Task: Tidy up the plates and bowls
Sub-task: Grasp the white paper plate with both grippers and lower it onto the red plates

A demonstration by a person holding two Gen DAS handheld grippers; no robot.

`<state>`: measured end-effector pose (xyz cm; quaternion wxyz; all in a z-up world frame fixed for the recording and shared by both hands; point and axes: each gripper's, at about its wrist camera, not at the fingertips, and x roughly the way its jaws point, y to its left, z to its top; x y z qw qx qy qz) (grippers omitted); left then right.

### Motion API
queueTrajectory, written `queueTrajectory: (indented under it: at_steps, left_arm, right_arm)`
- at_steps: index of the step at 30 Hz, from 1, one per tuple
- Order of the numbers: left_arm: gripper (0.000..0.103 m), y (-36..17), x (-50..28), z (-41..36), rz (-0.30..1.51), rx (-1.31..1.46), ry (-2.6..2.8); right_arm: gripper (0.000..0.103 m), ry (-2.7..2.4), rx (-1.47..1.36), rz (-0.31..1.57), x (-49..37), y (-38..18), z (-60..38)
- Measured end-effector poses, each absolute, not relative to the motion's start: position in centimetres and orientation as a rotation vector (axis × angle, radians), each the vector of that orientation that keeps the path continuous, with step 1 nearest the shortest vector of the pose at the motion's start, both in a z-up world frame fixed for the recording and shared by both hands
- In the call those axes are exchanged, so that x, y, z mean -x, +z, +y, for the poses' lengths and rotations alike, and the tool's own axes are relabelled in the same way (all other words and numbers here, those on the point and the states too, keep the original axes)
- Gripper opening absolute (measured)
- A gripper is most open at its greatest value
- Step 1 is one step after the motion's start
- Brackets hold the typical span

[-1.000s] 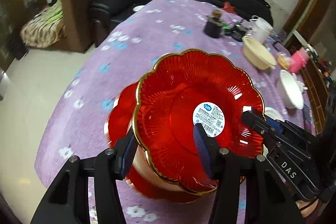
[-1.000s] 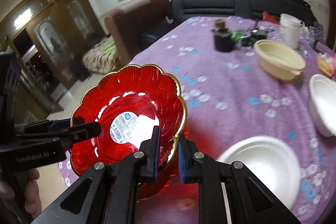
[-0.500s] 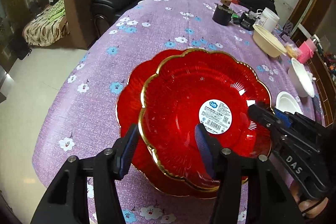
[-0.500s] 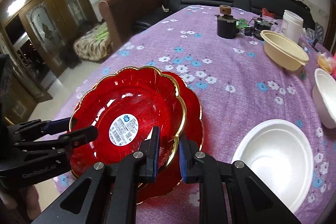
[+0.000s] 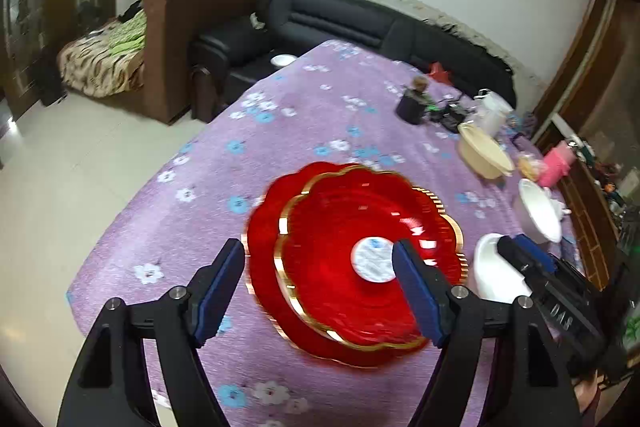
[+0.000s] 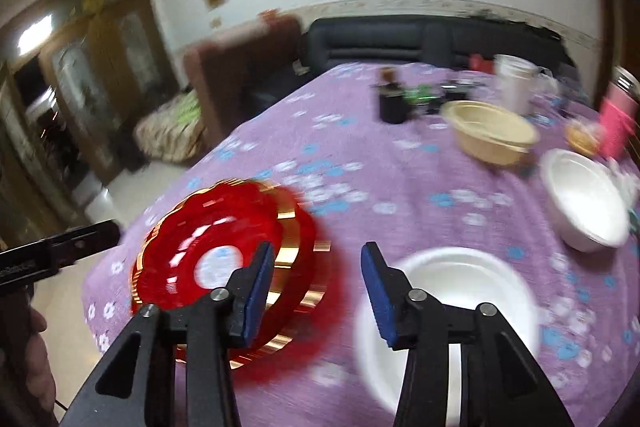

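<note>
Two red plates (image 5: 352, 267) lie stacked on the near left of the desk (image 5: 304, 115). Both the left hand-held gripper (image 5: 320, 291) and the right hand-held gripper (image 6: 318, 283) are spread wide, holding nothing. A white bowl (image 6: 460, 283) sits just right of the plates.

Near-left corner of desk (image 5: 192, 195): bare cloth between the edge and the stacked red plates (image 5: 352, 267); open for passage.
Near edge, centre: red plates occupy it, top one nested on the lower.
Near edge, right: white bowl (image 6: 448, 291) just beside the plates; only a narrow strip of cloth between them.
Right edge: second white bowl (image 6: 584, 199) and cream bowl (image 6: 492, 131) stand in a row, apart from each other.
Far right corner: dark cup (image 6: 394, 103), white tub (image 6: 514, 83), pink item (image 6: 618, 123) and small clutter crowd it.
Far-left stretch: bare cloth up to the far edge.
Beyond far edge: black sofa (image 5: 360, 23).
</note>
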<state>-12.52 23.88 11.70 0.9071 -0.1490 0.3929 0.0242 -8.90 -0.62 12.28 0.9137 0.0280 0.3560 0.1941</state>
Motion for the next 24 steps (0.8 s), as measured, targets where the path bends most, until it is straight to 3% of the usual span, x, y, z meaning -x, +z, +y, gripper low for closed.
queueTrajectory:
  at_steps: [7,13,16,17,24]
  left_arm:
    - [0.077,12.1,12.2,18.6,0.796,0.264,-0.109]
    - [0.077,11.0,10.7,13.0,0.875,0.190,-0.204]
    - [0.077,10.3,10.6,11.4,0.914,0.156,-0.224]
    - [0.077,10.2,10.6,10.9,0.921,0.146,-0.229]
    - [0.077,9.3,9.6,7.5,0.960,0.086,-0.264]
  right_arm:
    - [0.050,0.091,-0.178,0.805,8.5,10.2,-12.3]
    - [0.049,0.180,-0.252,0.930,7.7,6.8,-12.4]
    - [0.020,0.237,-0.279,0.978,7.4,5.4,-11.7]
    - [0.015,0.241,-0.286,0.984,7.4,5.1,-11.8]
    - [0.010,0.236,-0.335,0.989,7.9,5.0,-14.3]
